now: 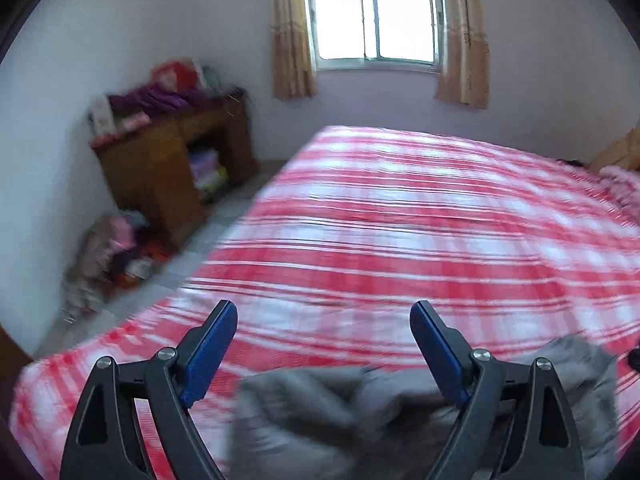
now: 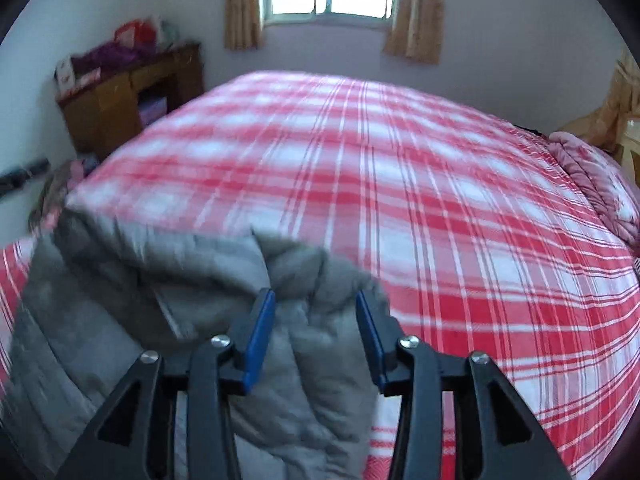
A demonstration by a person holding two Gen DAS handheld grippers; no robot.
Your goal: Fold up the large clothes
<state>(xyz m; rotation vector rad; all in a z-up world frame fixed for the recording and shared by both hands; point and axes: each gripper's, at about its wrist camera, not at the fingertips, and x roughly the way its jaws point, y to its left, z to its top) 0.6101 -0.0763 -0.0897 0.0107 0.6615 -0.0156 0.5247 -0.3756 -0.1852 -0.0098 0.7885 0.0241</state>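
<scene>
Plaid bedsheet (image 2: pixel 440 200), quilted grey garment (image 2: pixel 120 300) (rumpled)

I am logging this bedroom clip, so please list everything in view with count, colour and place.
grey padded garment: one, grey, crumpled on the near end of the bed
bed cover: one, red and white plaid, spread over the bed
pink blanket: one, pink, bunched at the bed's far right edge
window: one, bright, on the far wall
curtains: two, tan, either side of the window
wooden desk: one, brown, left wall, blurred clutter on top
floor pile: one, mixed colours, below the desk, blurred
left gripper: one, black with blue pads, open
right gripper: one, same colours, open over the garment
</scene>
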